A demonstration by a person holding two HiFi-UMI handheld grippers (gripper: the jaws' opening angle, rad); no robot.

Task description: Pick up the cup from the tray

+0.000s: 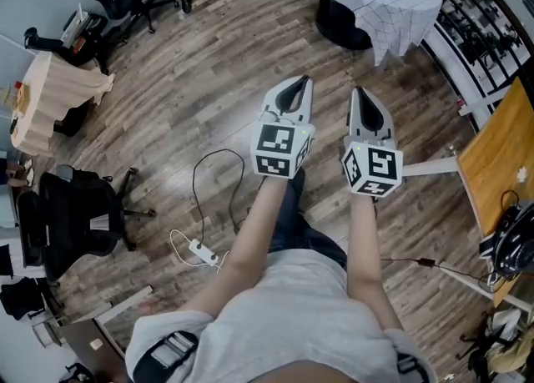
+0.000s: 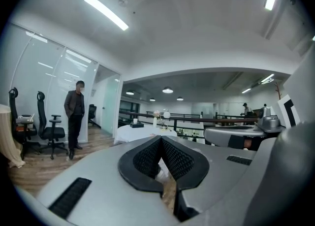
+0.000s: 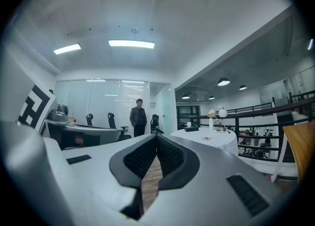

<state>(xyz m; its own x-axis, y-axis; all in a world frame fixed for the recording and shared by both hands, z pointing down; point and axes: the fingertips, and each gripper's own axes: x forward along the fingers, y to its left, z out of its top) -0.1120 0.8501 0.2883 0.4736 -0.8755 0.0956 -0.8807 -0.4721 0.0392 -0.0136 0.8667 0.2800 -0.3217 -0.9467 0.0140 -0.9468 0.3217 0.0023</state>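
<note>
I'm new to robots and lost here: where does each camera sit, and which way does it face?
Head view: on the person's head, facing steeply down at the wood floor; shows arms, chest, left gripper and right gripper.
Left gripper view: on the left gripper, facing level along its shut jaws toward a white-clothed table and standing person; right gripper at right.
Right gripper view: on the right gripper, level along its shut jaws; left gripper at left.
Shared: both gripper views see that table and person.
</note>
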